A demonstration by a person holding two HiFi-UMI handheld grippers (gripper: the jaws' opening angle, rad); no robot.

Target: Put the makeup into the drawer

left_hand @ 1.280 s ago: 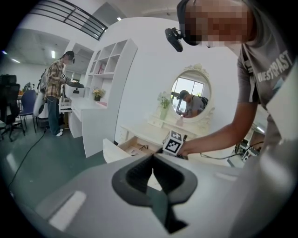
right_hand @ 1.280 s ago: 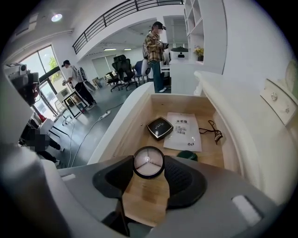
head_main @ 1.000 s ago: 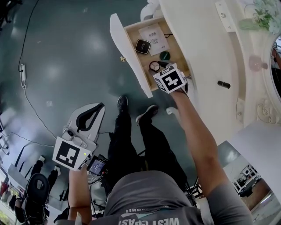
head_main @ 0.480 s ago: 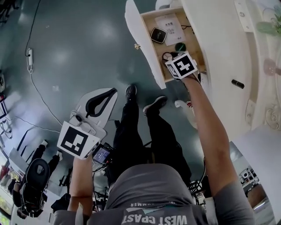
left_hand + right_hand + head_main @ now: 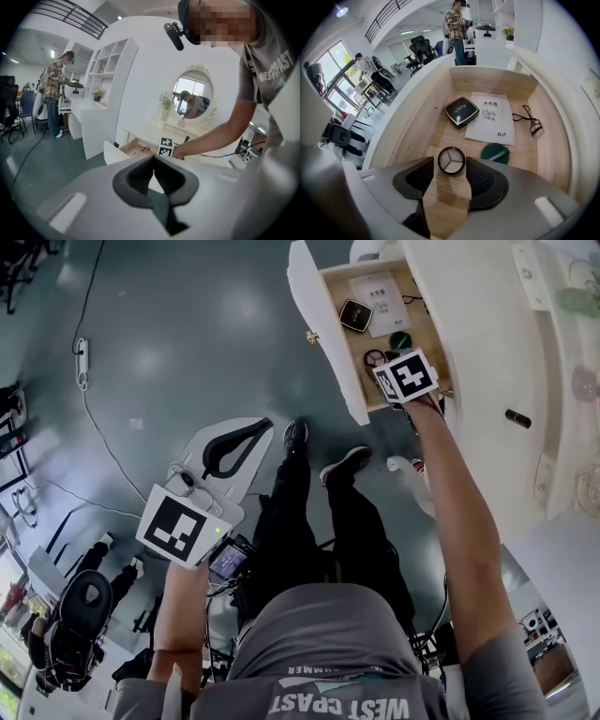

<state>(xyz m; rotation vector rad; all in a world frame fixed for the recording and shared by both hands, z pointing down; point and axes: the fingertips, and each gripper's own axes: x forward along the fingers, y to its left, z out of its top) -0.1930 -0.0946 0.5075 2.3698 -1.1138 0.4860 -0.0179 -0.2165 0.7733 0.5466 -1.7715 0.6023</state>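
Right gripper point(image 5: 450, 169): jaws apart, straddling palette point(image 5: 451, 160) flat on drawer point(image 5: 487, 79) floor, lower centre | Left gripper point(image 5: 153, 159): jaws together, empty, lower left in head view, well away from drawer

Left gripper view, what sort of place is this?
Likely an office or studio with a staged dressing corner: a white vanity with a round mirror, a white shelf unit, and office chairs at the far side.

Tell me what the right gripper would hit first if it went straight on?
Most likely the round compact lying between the right gripper's open jaws, on the drawer floor; the exact depth is hard to judge.
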